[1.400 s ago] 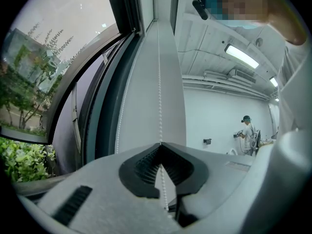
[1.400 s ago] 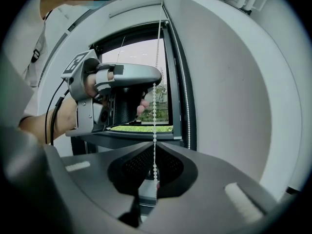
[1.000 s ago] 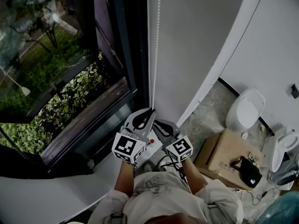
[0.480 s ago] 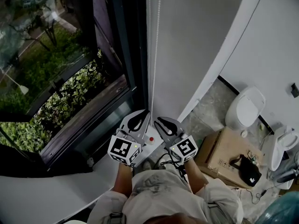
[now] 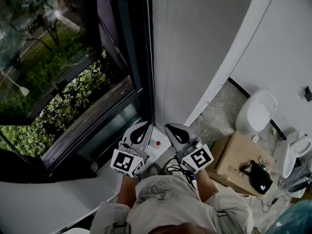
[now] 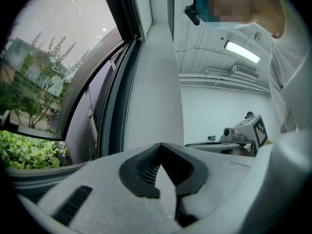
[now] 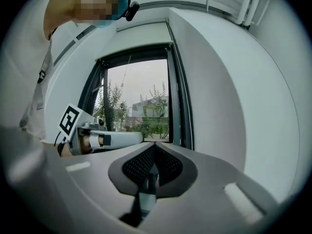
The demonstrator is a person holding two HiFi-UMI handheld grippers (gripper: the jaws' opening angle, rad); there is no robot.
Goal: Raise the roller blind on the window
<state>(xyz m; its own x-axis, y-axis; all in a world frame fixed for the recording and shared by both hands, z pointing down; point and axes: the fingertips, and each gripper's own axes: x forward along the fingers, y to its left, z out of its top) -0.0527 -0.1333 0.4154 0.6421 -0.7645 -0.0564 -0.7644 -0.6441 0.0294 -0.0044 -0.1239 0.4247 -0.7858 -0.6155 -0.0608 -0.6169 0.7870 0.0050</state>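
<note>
The window shows its glass uncovered, with green plants outside; I cannot make out the blind's fabric in any view. A white bead chain hangs straight down beside the dark frame, also seen as the bead chain and bead chain. My left gripper and right gripper sit side by side low over the sill, below the chain and apart from it. Both have their jaws together with nothing between them.
A white wall panel rises right of the frame. On the floor to the right are a cardboard box with a black bag and white toilets. A small white box with a red button lies by the sill.
Both grippers have dropped lower and drawn back from the chain. The chain, which ran down between them before, now hangs further left against the window frame.
</note>
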